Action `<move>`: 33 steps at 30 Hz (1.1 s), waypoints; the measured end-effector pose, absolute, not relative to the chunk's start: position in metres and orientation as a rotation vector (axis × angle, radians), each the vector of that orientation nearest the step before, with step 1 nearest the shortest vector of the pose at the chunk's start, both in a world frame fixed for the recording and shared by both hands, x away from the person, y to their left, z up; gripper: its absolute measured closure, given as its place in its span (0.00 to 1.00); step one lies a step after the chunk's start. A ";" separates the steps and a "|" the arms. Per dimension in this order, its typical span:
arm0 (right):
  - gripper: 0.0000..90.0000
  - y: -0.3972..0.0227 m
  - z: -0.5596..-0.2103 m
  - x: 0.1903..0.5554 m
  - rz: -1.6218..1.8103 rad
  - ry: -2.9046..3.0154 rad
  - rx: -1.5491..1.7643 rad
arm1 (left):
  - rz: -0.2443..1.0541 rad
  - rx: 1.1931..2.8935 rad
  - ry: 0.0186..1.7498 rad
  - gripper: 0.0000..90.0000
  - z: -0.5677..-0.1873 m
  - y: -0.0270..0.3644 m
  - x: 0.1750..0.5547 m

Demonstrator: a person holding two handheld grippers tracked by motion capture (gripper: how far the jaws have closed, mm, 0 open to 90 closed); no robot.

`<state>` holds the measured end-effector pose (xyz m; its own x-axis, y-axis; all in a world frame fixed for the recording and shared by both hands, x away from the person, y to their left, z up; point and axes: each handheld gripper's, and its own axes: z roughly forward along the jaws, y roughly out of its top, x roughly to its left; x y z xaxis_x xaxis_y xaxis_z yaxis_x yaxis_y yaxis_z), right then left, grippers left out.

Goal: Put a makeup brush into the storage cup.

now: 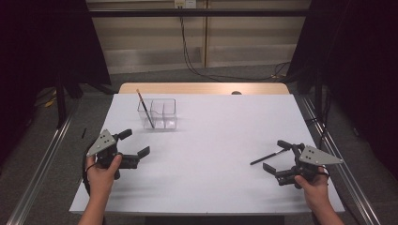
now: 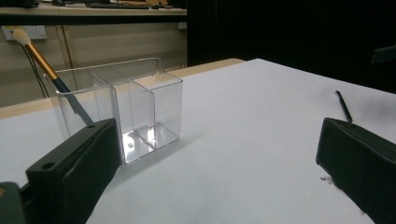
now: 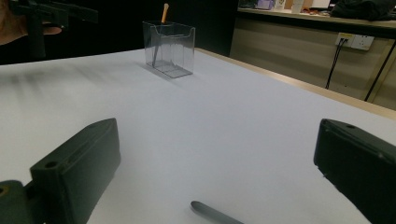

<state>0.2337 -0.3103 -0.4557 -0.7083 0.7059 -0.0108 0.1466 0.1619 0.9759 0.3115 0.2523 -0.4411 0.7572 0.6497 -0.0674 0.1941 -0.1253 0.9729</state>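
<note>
Broadly, our white table (image 1: 211,140) carries a clear divided box (image 1: 157,113) near its far left, with a brush (image 1: 145,108) leaning upright in the leftmost compartment. Our left gripper (image 1: 137,146) hovers near the front left edge, jaws spread wide and holding nothing. Our right gripper (image 1: 277,157) sits near the front right, jaws equally wide and empty, straddling one end of a thin dark pen (image 1: 268,157) that lies flat on the table, well apart from the box.
</note>
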 end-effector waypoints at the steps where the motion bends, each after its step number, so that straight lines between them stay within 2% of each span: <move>1: 0.00 -0.310 -0.456 0.234 1.574 1.975 0.807 | 0.439 1.682 0.677 0.00 -0.441 0.253 0.311; 33: 0.00 -0.311 -0.455 0.245 1.556 1.954 0.832 | 0.348 1.704 0.628 0.00 -0.453 0.255 0.296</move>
